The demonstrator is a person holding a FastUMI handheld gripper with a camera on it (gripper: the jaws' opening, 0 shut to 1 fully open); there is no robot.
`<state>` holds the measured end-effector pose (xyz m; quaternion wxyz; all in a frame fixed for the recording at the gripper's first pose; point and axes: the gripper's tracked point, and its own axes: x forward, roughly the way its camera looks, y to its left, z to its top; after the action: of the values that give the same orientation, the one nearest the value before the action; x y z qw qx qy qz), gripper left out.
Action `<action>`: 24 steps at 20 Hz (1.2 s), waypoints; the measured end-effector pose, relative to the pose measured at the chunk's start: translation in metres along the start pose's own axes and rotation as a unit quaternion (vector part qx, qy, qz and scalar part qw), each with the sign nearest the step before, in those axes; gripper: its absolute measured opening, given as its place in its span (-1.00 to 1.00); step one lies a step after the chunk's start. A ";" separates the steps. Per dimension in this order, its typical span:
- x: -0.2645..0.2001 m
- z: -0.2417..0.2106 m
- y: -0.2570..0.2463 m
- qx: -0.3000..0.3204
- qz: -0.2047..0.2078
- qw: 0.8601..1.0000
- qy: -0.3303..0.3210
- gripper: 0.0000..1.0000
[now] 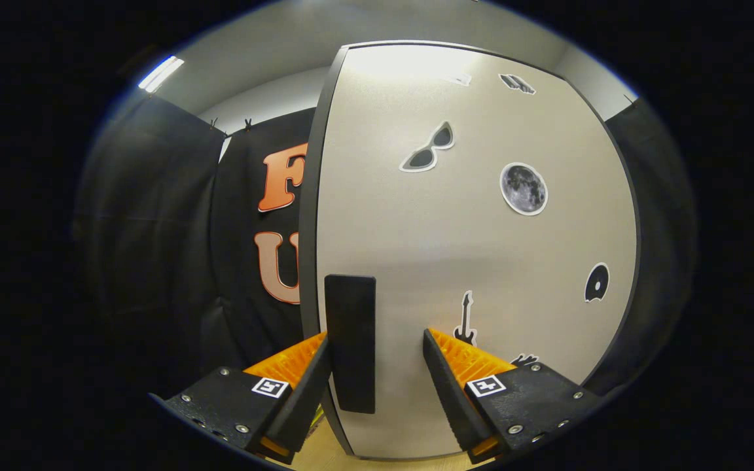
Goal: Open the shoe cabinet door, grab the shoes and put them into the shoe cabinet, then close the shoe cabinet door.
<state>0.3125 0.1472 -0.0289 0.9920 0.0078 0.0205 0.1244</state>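
One cabinet door (468, 248) carries one black handle (350, 343) near its left edge; the gripper (375, 340) jaws stand wide open astride that handle, gripping nothing.

Cloth-walled booth (154, 216), stickered cabinet door (468, 248)

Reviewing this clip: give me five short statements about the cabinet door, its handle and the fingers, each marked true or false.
1. The gripper is open, its fingers either side of the black handle. True.
2. The handle sits near the cabinet door's left edge. True.
3. The door is bare of stickers. False: it carries several, including a moon sticker and sunglasses sticker.
4. A shoe is held between the fingers. False: only the handle is there.
5. The handle is horizontal. False: it stands upright.
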 end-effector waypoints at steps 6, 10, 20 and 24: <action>-0.045 0.030 -0.006 -0.002 -0.007 1.000 -0.026 0.68; -0.091 0.034 -0.027 -0.014 -0.033 0.999 -0.019 0.68; -0.203 0.033 -0.068 -0.026 -0.099 0.995 -0.013 0.70; -0.236 0.032 -0.067 -0.024 -0.105 0.994 -0.008 0.71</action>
<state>0.1024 0.0232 0.0103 0.9996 -0.0177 0.0104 0.0195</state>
